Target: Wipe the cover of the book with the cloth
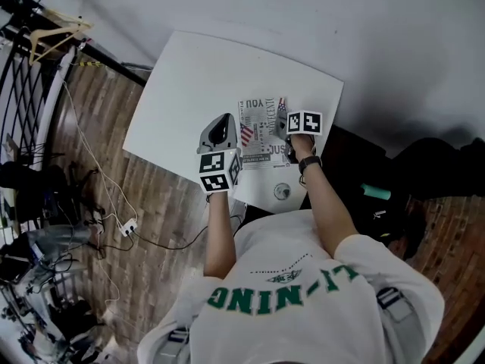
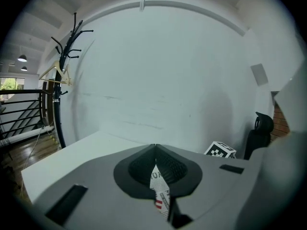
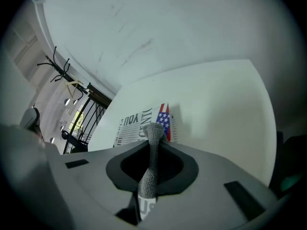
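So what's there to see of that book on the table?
The book lies flat and closed on the white table. Its cover is white with black print and red, white and blue flag art. The grey knitted cloth, pinched in the right gripper's jaws, reaches over its right side. The left gripper, jaws shut, sits at its left edge; contact is unclear.
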Available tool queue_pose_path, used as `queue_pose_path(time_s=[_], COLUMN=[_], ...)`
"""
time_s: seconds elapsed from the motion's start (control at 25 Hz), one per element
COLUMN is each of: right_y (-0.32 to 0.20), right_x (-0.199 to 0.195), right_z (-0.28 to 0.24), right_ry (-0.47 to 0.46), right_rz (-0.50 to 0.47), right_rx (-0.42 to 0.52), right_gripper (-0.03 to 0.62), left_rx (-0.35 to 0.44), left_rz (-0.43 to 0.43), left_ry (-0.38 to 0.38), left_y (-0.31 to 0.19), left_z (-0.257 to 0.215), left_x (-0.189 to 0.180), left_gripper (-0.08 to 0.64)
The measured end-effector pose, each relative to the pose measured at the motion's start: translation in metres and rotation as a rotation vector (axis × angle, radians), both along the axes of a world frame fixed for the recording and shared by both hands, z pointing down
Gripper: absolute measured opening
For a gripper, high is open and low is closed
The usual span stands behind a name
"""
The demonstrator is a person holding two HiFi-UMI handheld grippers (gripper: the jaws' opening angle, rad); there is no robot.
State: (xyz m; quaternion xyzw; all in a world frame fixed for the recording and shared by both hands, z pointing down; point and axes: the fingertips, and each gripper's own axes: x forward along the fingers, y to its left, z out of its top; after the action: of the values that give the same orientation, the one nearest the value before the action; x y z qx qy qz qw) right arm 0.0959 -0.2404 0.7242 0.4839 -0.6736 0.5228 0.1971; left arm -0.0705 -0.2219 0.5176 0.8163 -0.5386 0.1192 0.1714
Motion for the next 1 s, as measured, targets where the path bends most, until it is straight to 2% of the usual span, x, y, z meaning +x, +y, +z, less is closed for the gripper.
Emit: queue_pose_path(time_s=[0.16, 0.28, 0.4, 0.6, 0.72, 0.88, 1.0], right_y=[0.002, 0.000, 0.002, 0.015, 0.023, 0.025, 0.022], right_x=[0.018, 0.006, -0.035, -0.122, -0.149, -0.150, -0.130], right_z=[0.001, 0.000, -0.002, 0.000, 0.006, 0.010, 0.007], right_ry=[0.005, -0.002, -0.061, -0.119, -0.128, -0.130, -0.103], right_rz=[0.029, 0.008, -0.056, -0.215, -0.256, -0.245, -0.231], right_rx=[-0.004, -0.003, -0.018, -0.047, -0.059, -0.068, -0.063], right_gripper=[0.040, 0.040, 0.040, 0.040, 0.040, 0.041, 0.040], left_rx=[-0.002, -0.003, -0.012, -0.012, -0.014, -0.024, -0.023], left_rz=[0.035, 0.022, -0.027, -0.109, -0.135, -0.151, -0.126], left_ry=[0.000, -0.008, -0.019, -0.031, -0.041, -0.042, -0.029], left_y=[0.000, 0.005, 0.012, 0.026, 0.036, 0.041, 0.036], left_z=[0.001, 0.002, 0.003, 0.000, 0.002, 0.006, 0.005], left_x=[0.021, 0.015, -0.008, -0.046, -0.059, -0.069, -0.059], left_gripper=[0.011, 0.012, 0.011, 0.011, 0.011, 0.011, 0.011])
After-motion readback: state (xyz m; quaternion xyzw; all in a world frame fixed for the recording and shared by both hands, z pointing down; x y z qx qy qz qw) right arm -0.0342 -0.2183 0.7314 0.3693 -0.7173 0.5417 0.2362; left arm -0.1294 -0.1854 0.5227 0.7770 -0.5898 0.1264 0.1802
